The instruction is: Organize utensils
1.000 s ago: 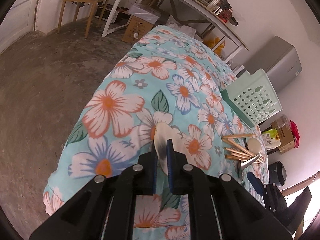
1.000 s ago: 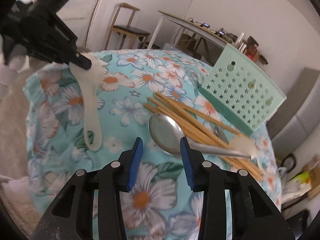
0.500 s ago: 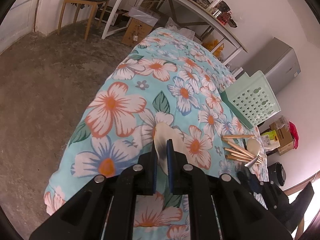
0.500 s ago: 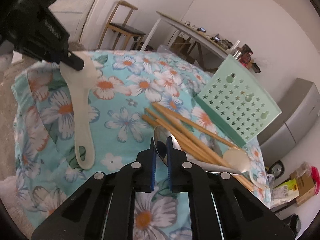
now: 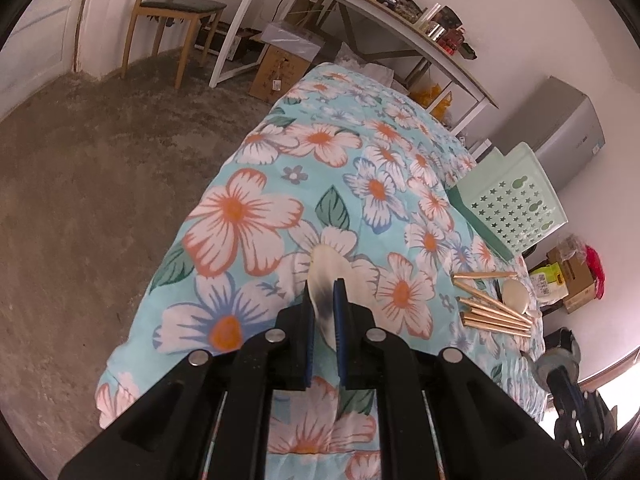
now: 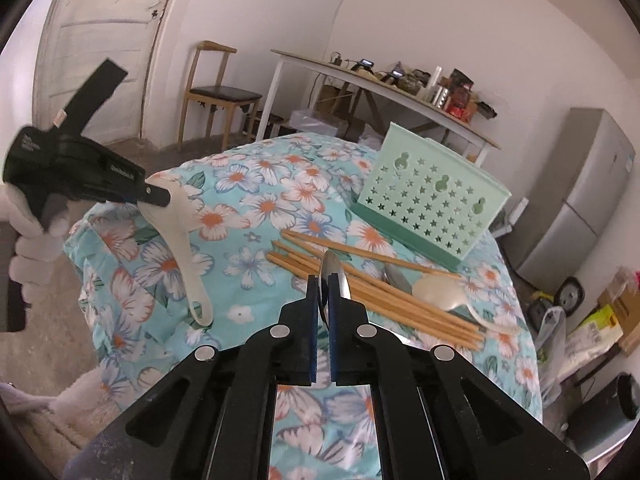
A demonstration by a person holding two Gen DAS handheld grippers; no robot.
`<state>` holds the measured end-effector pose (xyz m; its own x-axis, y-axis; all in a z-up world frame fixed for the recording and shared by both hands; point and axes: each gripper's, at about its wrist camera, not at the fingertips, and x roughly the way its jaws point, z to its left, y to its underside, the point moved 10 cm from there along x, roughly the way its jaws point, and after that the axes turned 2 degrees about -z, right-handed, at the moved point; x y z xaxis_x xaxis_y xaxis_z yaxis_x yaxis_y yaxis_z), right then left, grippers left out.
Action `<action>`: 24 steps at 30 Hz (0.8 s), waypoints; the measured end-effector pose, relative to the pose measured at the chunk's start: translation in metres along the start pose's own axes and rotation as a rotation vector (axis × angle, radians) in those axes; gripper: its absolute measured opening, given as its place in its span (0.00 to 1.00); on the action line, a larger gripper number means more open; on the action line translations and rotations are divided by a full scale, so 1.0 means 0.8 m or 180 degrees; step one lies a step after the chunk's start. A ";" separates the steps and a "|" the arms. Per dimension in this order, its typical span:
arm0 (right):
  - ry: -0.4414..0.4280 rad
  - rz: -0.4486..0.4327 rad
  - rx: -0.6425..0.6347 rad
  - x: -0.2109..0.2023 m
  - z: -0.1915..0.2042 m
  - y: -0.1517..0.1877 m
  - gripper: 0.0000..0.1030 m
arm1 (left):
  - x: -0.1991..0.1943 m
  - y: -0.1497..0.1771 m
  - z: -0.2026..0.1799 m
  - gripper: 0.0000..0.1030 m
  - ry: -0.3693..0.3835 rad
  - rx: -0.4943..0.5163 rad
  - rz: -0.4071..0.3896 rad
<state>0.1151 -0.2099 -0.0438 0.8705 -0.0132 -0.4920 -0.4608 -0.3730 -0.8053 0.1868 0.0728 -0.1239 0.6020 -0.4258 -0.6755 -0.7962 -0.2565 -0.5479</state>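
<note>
So far nothing shows inside the green basket (image 6: 430, 200) at the far right of the worktop (image 6: 256, 264). The right hand-held gripper (image 6: 324, 280) has just closed, pinching a metal spoon (image 6: 334, 270); the left hand-held gripper (image 6: 158, 200) pinches a white rice paddle (image 6: 184, 248). Chopsticks (image 6: 380, 292) and a pale spoon (image 6: 440, 294) remain lying near the basket.

Both tongs are glossy black plastic with blue-padded fingers (image 6: 313, 312) and silver round screws, while a white-gloved hand (image 6: 30, 236) at nine o'clock shows a fuzzy white sleeve.
</note>
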 end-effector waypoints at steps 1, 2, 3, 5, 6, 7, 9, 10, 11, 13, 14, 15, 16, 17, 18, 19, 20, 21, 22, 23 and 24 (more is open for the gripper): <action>-0.0008 0.0007 0.0026 -0.002 0.000 0.001 0.03 | 0.001 0.001 0.001 0.08 0.0017 -0.0008 -0.0015; -0.0019 0.0011 0.0042 -0.003 0.001 0.001 0.03 | 0.001 0.002 0.002 0.08 0.0024 -0.0009 -0.0027; -0.0031 0.0007 0.0055 -0.005 0.002 0.001 0.03 | 0.001 0.002 0.003 0.08 0.0031 -0.0012 -0.0045; -0.0042 -0.0009 0.0059 -0.010 0.006 -0.002 0.03 | 0.000 0.003 0.003 0.08 0.0041 -0.0014 -0.0066; -0.0049 -0.0016 0.0064 -0.011 0.008 -0.002 0.03 | 0.000 0.003 0.002 0.08 0.0037 -0.0003 -0.0072; -0.0055 -0.0023 0.0074 -0.014 0.009 -0.003 0.03 | 0.000 0.004 0.002 0.08 0.0028 0.0014 -0.0077; -0.0055 -0.0022 0.0086 -0.017 0.012 -0.003 0.03 | 0.000 0.003 0.001 0.09 0.0016 0.0039 -0.0078; -0.0051 -0.0021 0.0091 -0.019 0.013 -0.002 0.03 | 0.000 0.003 0.001 0.09 0.0016 0.0046 -0.0076; -0.0041 -0.0021 0.0093 -0.021 0.013 -0.002 0.03 | 0.001 0.003 0.001 0.09 0.0020 0.0042 -0.0070; -0.0026 -0.0023 0.0100 -0.025 0.014 -0.002 0.02 | 0.001 0.003 0.001 0.09 0.0014 0.0034 -0.0072; -0.0017 -0.0029 0.0103 -0.027 0.014 -0.003 0.02 | 0.001 0.003 0.001 0.09 0.0008 0.0038 -0.0072; -0.0006 -0.0039 0.0109 -0.030 0.014 -0.004 0.02 | 0.001 0.003 0.001 0.09 0.0011 0.0041 -0.0073; 0.0001 -0.0046 0.0113 -0.032 0.015 -0.004 0.02 | 0.001 0.003 0.001 0.09 0.0014 0.0037 -0.0073; 0.0007 -0.0052 0.0112 -0.033 0.015 -0.004 0.02 | 0.001 0.002 0.001 0.09 0.0018 0.0042 -0.0072; 0.0022 -0.0056 0.0107 -0.034 0.015 -0.004 0.02 | 0.001 0.002 0.001 0.09 0.0018 0.0050 -0.0071; 0.0029 -0.0058 0.0108 -0.035 0.013 -0.004 0.02 | 0.001 0.003 0.001 0.09 0.0019 0.0044 -0.0070; 0.0034 -0.0059 0.0114 -0.035 0.012 -0.004 0.02 | 0.001 0.003 0.001 0.09 0.0021 0.0038 -0.0068; 0.0037 -0.0061 0.0122 -0.035 0.011 -0.004 0.02 | 0.001 0.003 0.001 0.09 0.0018 0.0041 -0.0069; 0.0039 -0.0061 0.0131 -0.034 0.010 -0.004 0.02 | 0.002 0.002 0.001 0.09 0.0013 0.0043 -0.0073; 0.0039 -0.0060 0.0142 -0.034 0.009 -0.004 0.02 | 0.001 0.002 0.002 0.09 0.0009 0.0042 -0.0077; 0.0036 -0.0063 0.0162 -0.034 0.007 -0.005 0.02 | 0.001 0.002 0.001 0.09 0.0010 0.0045 -0.0078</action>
<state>0.0926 -0.2030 -0.0294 0.8813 -0.0170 -0.4723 -0.4515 -0.3256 -0.8308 0.1860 0.0728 -0.1258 0.6212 -0.4222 -0.6602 -0.7803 -0.2546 -0.5713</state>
